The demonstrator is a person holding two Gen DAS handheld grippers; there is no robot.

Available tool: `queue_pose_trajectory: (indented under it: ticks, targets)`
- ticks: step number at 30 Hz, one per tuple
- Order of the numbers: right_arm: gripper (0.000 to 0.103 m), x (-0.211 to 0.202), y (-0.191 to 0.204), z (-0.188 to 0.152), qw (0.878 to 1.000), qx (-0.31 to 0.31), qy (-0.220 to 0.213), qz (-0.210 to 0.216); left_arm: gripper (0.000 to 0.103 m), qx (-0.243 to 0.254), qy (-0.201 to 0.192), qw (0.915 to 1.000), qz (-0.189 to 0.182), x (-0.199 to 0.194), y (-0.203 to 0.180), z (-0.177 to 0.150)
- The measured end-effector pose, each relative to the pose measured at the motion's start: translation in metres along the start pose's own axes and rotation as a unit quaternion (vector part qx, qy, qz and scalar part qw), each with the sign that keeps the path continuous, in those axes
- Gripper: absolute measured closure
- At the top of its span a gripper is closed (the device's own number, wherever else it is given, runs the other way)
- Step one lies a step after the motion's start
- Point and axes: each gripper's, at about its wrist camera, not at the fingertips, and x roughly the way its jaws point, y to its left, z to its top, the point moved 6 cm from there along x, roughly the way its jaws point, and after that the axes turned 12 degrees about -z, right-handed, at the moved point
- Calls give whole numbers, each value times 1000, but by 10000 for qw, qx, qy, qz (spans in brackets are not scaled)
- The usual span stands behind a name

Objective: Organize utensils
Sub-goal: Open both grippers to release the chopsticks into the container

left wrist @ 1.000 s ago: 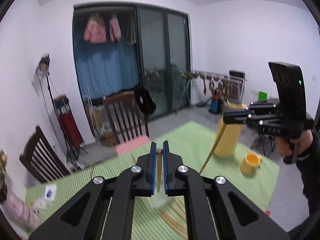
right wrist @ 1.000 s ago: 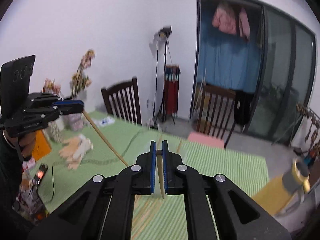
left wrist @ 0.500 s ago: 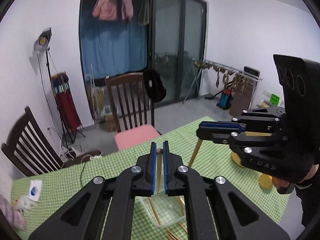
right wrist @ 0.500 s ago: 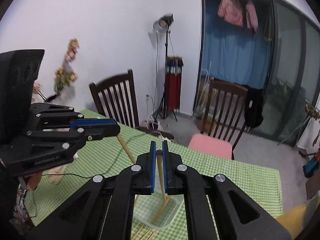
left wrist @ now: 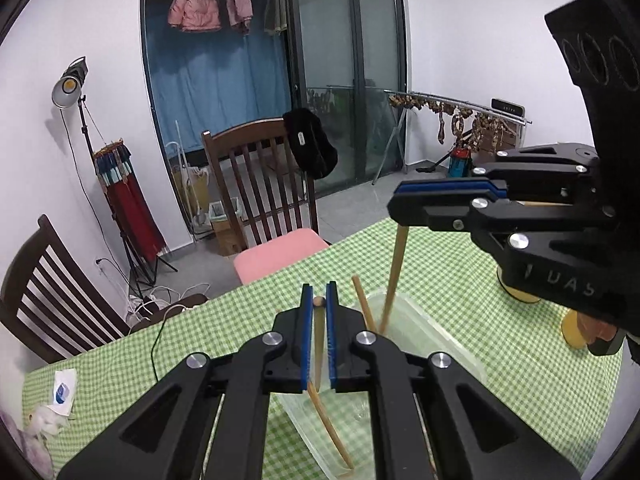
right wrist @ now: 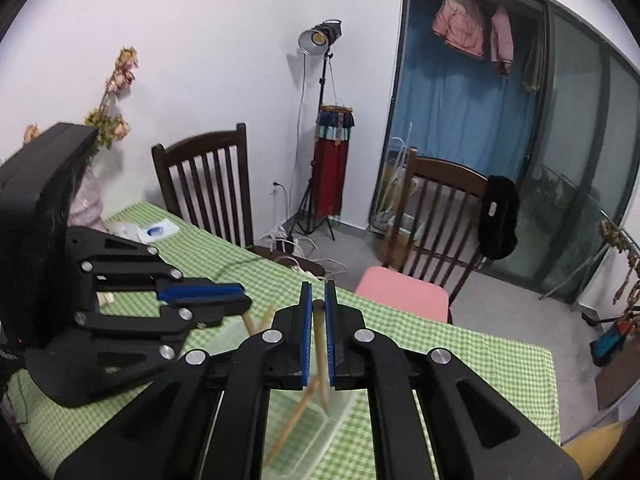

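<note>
Both grippers have swung in over the clear plastic container (left wrist: 432, 320) on the green checked tabletop (left wrist: 120, 360), left gripper (left wrist: 319, 312) and right gripper (right wrist: 319, 308) each clamped on 1 wooden chopstick (left wrist: 394, 276), tips now dipping inside at 6 o'clock, release seemingly imminent.

Both hand-held grippers are now lower and closer together than a second ago. The clear container (left wrist: 420, 320), earlier out of sight, sits directly beneath them. The left hand-held gripper (left wrist: 319, 308) and right hand-held gripper (right wrist: 318, 304) now dip their chopsticks (left wrist: 394, 276) into it.
</note>
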Motion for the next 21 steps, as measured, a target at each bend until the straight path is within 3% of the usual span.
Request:
queue_pose_trajectory:
  ticks: [4,8,10,12,17,21]
  targets:
    - [97,15,-2,-33,9995,32,309,-6,99,113,-84,9999,-21,3,-7,-15]
    - [96,9,3,-56,9986,102,500,125,96,-142,163,9996,-184,0,-17,-35]
    - [86,-2,6,-63,9980,152,572,208,88,-179,213,9994,-213,-7,-22,-49]
    - [61,-18,7,-68,9980,168,560,231,82,-256,310,9987,-321,-12,-27,-62]
    - [53,-57,7,-72,9986,247,439,164,77,-554,307,9965,-551,-38,-35,-84]
    - [52,-101,1,-80,9992,329,219,-13,77,-783,90,9960,-415,-85,-43,-104]
